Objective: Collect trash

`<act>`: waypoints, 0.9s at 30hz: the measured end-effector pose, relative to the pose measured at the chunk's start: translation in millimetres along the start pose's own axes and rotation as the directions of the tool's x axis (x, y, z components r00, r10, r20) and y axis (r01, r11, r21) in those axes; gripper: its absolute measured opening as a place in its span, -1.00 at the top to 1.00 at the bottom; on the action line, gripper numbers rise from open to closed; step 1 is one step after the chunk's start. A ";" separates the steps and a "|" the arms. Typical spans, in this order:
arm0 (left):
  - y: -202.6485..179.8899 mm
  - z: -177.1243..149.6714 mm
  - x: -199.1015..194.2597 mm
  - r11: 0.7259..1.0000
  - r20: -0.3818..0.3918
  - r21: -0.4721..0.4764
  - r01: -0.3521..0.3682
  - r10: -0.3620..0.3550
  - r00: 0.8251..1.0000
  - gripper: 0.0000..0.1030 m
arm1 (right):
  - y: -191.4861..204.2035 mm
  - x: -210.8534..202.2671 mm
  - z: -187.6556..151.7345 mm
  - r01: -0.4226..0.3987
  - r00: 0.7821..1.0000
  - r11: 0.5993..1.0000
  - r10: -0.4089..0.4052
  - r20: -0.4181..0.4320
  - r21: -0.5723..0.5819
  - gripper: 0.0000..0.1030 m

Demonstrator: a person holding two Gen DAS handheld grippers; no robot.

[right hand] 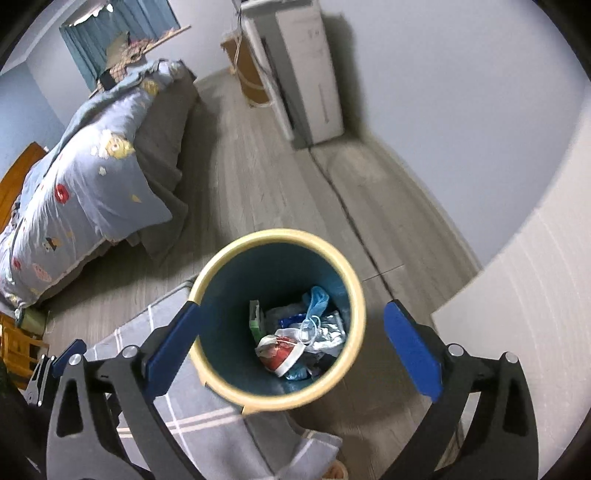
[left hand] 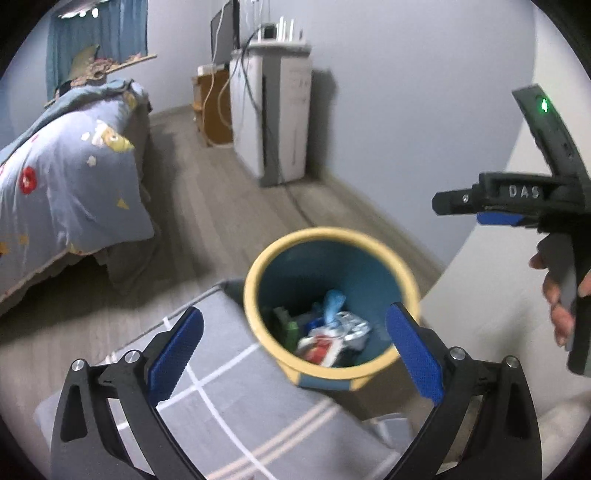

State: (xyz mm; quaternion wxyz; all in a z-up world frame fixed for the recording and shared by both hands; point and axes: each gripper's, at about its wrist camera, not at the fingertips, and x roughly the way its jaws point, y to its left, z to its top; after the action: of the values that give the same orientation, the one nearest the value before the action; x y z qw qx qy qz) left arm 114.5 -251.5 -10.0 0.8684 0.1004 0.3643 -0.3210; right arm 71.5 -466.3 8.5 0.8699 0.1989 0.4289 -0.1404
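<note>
Grey wood-look flooring [right hand: 266, 177] runs through this bedroom, and nearest to me a grey rug [left hand: 221, 391] with pale crossing lines lies under my left gripper [left hand: 295, 354]. Its blue pads [left hand: 177, 354] stand wide apart with nothing between them. My right gripper [right hand: 291, 350] is just as wide, its jaws spread to either side of the bin's mouth as seen from above, and it grips nothing.

Just past the rug's edge stands the trash bin [right hand: 354, 280], blue inside with a pale yellow rim. It sits partly on the rug's corner, partly on bare floor. Down at its bottom lies the trash [right hand: 295, 332]: a red-and-white wrapper, crumpled silver foil, a blue plastic piece and something green against the wall of the bin. From the left wrist view, my other hand [left hand: 561, 295] shows at the right edge, wrapped around its gripper handle, with a green light above it.

To the right of the bin a white panel [right hand: 517, 295] curves close beside it, leaving only a narrow strip of floor there. To the left, open floor lies between the bin and the bed [left hand: 66, 177], whose flowered blue quilt hangs over the near corner.

Farther on, the floor stays open up to a white cabinet [left hand: 284, 122] against the far wall, with cables trailing down it and a brown box [left hand: 214, 110] beside it. Blue curtains [left hand: 96, 33] hang beyond the bed.
</note>
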 end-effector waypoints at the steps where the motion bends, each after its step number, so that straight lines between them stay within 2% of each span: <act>1: -2.8 0.6 -11.5 1.000 0.008 -0.006 0.007 -0.007 1.000 -0.90 | 1.6 -14.0 -4.9 0.011 1.000 1.000 -0.011 0.019 -0.021 -0.89; 2: -4.5 0.9 -17.9 1.000 0.011 -0.011 -0.001 0.001 1.000 -0.90 | 3.2 -24.2 -10.0 0.028 0.999 0.998 -0.026 0.031 -0.050 -0.89; 5: -10.0 -1.9 -40.8 0.995 0.017 -0.040 -0.090 0.091 0.996 -0.90 | 7.1 -44.3 -30.5 0.080 0.996 0.986 -0.073 0.052 -0.146 -0.89; 7: -11.1 -5.7 -47.4 0.993 0.007 -0.069 -0.094 0.094 0.996 -0.90 | 5.4 -50.3 -43.7 0.105 0.993 0.978 -0.095 0.065 -0.182 -0.89; 11: -2.8 -16.0 -40.2 0.984 -0.053 -0.138 -0.111 0.104 0.993 -0.90 | -1.8 -49.8 -61.7 0.100 0.992 0.983 -0.087 0.089 -0.157 -0.89; 14: 1.6 -23.8 -33.4 0.974 -0.074 -0.128 -0.185 0.176 0.982 -0.90 | -0.1 -42.9 -73.5 0.097 0.990 0.979 -0.077 0.119 -0.177 -0.89; 17: 2.7 -26.3 -26.6 0.971 -0.090 -0.072 -0.228 0.221 0.971 -0.90 | 9.8 -26.1 -74.0 0.096 0.992 0.967 -0.072 0.107 -0.235 -0.89; 21: 4.0 -28.3 -22.2 0.972 -0.080 -0.026 -0.233 0.231 0.970 -0.90 | 17.8 -10.0 -73.3 0.086 0.995 0.960 -0.068 0.074 -0.267 -0.89; 23: 5.2 -28.8 -19.5 0.976 -0.089 -0.026 -0.214 0.211 0.973 -0.90 | 19.4 -6.2 -74.2 0.087 0.995 0.959 -0.072 0.064 -0.268 -0.89; 25: 6.8 -28.6 -18.9 0.986 -0.087 -0.042 -0.162 0.158 0.984 -0.90 | 20.5 -2.5 -75.6 0.091 0.995 0.956 -0.079 0.055 -0.277 -0.89; 27: 7.8 -27.5 -18.5 0.987 -0.086 -0.052 -0.154 0.149 0.985 -0.90 | 20.6 0.8 -77.2 0.096 0.995 0.954 -0.089 0.040 -0.282 -0.89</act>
State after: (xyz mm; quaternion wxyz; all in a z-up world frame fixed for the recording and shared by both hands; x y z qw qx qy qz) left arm 94.0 -225.3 -17.2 0.8771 0.1155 0.4003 -0.2389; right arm 27.2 -412.2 -30.2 0.8876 0.0498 0.4418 -0.1206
